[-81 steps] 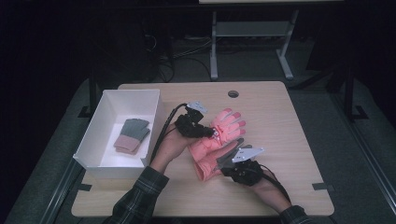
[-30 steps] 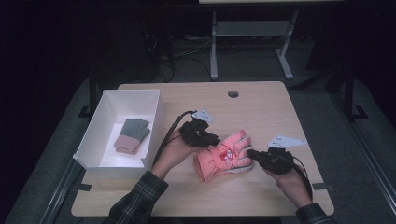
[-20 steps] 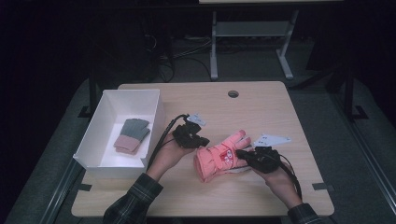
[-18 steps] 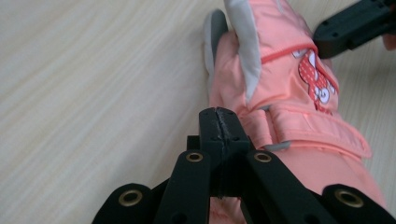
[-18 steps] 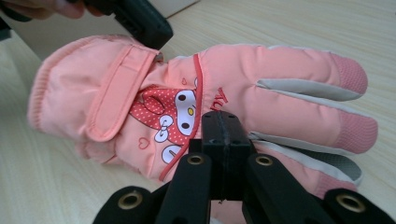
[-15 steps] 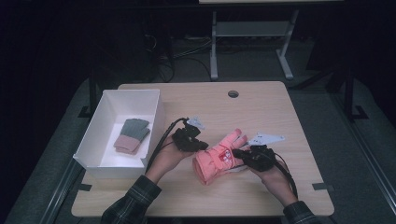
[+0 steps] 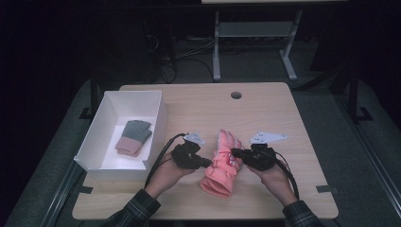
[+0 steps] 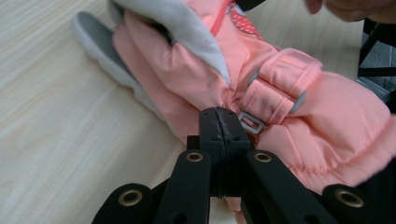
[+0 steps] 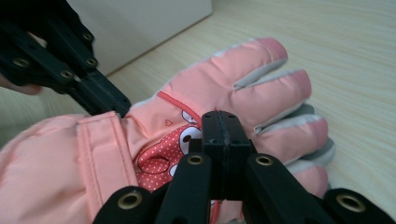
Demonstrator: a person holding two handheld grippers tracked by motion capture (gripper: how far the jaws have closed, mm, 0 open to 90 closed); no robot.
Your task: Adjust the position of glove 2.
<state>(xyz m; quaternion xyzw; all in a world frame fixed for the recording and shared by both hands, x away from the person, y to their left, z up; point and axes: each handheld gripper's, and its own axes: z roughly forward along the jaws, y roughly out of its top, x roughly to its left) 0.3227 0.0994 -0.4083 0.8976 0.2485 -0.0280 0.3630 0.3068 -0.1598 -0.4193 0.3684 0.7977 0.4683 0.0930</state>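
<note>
We find a padded pink ski glove with grey trim (image 7: 221, 162) lying flat on the pale wooden table (image 7: 283, 113), to the right of a white open box (image 7: 106, 113) containing a small knitted grey-and-pink glove (image 7: 133, 137). The left gripper (image 7: 206, 162) presses its closed jaws against the glove's wrist strap; the right gripper (image 7: 235, 152), jaws likewise closed with nothing between them, rests on the printed back.

Right gripper (image 9: 219, 122): black jaws pressed together over a padded salmon-pink glove (image 9: 196, 135) with grey finger trim, lying on the pale wooden table (image 9: 336, 42). Left gripper (image 9: 119, 106) touches the glove's wrist strap.
</note>
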